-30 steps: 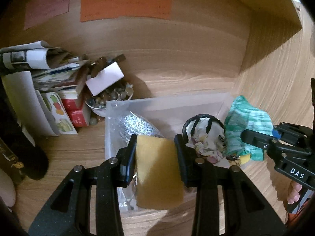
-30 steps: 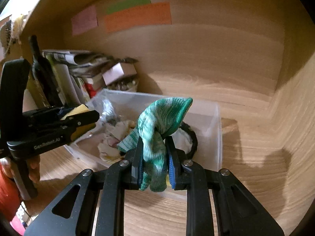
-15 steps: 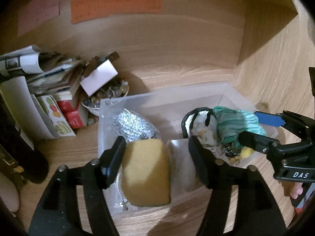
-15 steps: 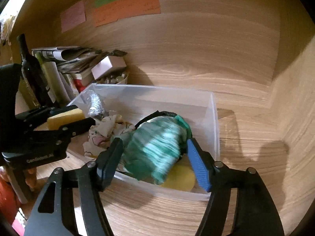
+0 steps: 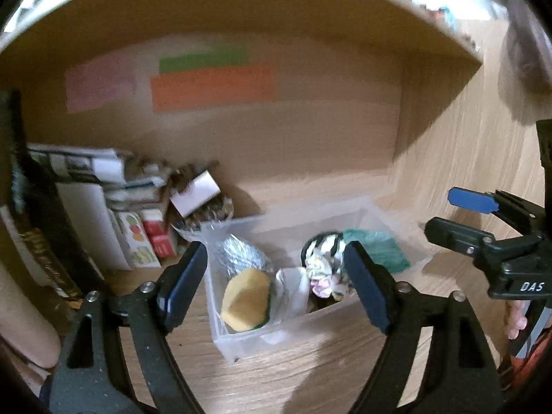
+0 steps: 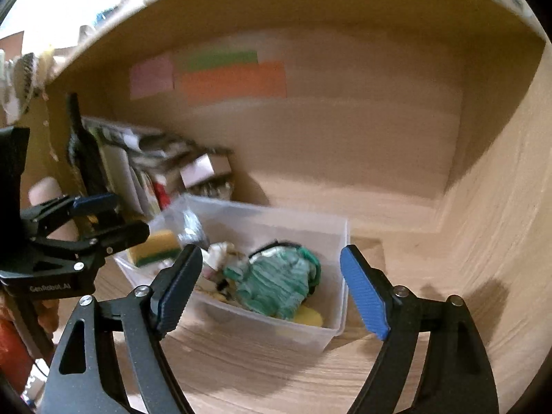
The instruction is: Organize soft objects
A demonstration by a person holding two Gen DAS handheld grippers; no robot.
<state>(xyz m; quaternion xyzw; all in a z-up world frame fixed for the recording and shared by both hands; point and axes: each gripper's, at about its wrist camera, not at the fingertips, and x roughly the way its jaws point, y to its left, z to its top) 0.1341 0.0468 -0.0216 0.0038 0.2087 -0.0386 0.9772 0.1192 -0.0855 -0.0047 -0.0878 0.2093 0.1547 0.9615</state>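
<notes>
- Left hand-held gripper [image 5: 272, 283] spread wide, empty, low in the left wrist view, above the near edge of the clear plastic bin [image 5: 241, 336].
- Right hand-held gripper [image 6: 270, 288] likewise parted, gripping nothing, over the bin's near wall [image 6: 276, 327].
- Inside the bin: yellow sponge [image 5: 245, 301] with green scrub layer at left, crinkled silver foil ball [image 5: 243, 254] behind it, patterned cloth [image 5: 324, 265] mid, rumpled green knit cloth [image 6: 276, 284] at right.
- Bare wooden surface [image 6: 396, 207] to the bin's right and rear.
- Stacked papers and boxes [image 5: 114, 203] crowding the centre-left of frame.
</notes>
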